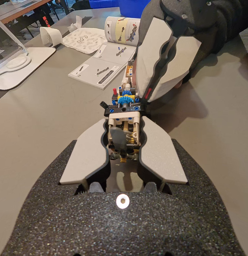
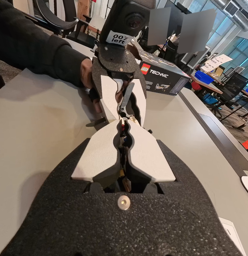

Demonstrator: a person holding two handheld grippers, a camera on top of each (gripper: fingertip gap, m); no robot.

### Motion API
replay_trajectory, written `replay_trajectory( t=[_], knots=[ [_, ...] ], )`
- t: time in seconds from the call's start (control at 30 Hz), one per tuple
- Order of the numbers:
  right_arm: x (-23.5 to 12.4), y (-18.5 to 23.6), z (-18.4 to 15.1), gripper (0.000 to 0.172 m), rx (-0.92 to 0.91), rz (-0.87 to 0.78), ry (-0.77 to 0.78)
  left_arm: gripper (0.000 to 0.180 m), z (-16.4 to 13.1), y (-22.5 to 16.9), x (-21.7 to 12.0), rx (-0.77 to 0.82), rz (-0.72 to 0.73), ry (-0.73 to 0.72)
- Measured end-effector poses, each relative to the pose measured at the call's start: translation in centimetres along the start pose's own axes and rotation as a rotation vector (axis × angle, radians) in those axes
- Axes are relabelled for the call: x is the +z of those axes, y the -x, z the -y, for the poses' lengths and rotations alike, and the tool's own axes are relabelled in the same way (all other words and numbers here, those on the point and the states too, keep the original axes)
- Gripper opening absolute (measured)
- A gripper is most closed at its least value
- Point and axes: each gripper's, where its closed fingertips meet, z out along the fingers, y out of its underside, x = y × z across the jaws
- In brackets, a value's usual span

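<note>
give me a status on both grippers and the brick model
Left gripper clamped on the white-framed end of the multicoloured plastic brick model. Right gripper shut on a small red pin at the model's side. Open instruction booklet behind.

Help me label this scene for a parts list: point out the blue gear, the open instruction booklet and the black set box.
blue gear [image 1: 124, 100], left wrist view, on its toothed face.
open instruction booklet [image 1: 101, 65], left wrist view, on the flat lower page.
black set box [image 2: 166, 79], right wrist view, on its front side panel.

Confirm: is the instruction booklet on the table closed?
No, in the left wrist view the instruction booklet lies open on the table, its far pages curled up.
</note>
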Motion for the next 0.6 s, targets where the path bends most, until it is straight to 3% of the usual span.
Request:
replay_trajectory(
  t=[0.47, 0.6],
  knots=[
    [0.1, -0.1, 0.4, 0.006, 0.076, -0.027, -0.028, 0.046, -0.2, 0.1, -0.1, -0.001, 0.009, 0.013],
    [0.5, 0.5, 0.1, 0.022, 0.054, 0.01, -0.001, 0.046, -0.2, 0.2, -0.1, -0.002, 0.011, 0.013]
  ],
)
